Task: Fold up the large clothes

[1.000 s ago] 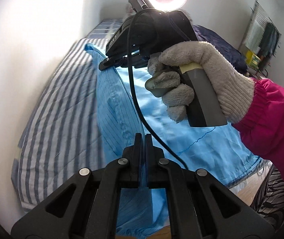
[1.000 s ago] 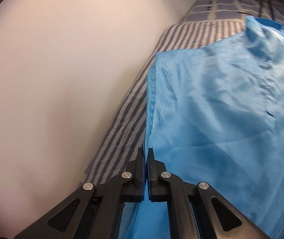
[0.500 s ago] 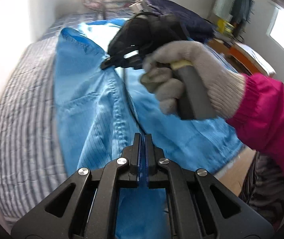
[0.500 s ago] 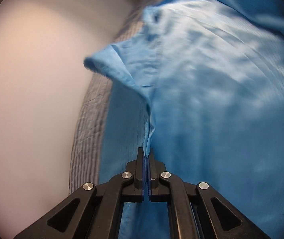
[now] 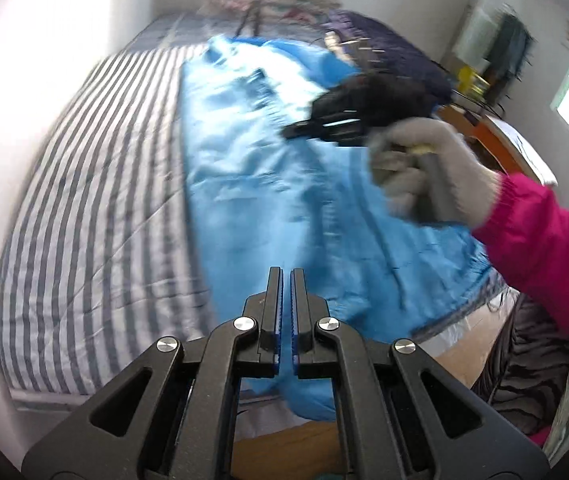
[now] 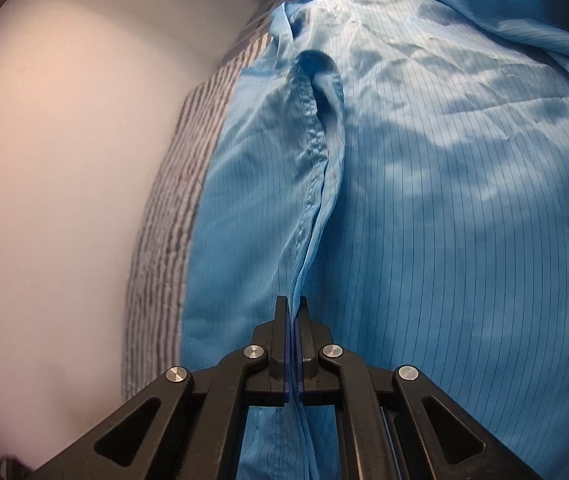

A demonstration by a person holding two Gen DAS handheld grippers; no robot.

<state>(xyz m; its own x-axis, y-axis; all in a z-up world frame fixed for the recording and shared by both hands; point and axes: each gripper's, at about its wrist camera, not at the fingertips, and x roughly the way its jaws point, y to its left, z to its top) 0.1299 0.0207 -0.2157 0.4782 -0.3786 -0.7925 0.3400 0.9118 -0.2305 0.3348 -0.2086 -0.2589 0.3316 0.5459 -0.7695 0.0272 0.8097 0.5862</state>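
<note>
Lying spread on the grey-and-white striped bed [image 5: 96,184], the large sky-blue pinstriped garment [image 6: 444,200] is only beginning to be folded, with the right tongs [image 6: 293,328] pinching its stitched edge and the left tongs [image 5: 286,300] clenched, seemingly on nothing.

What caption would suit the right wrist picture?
Right gripper shut on a seam of the blue garment, spread over a striped bed.
</note>
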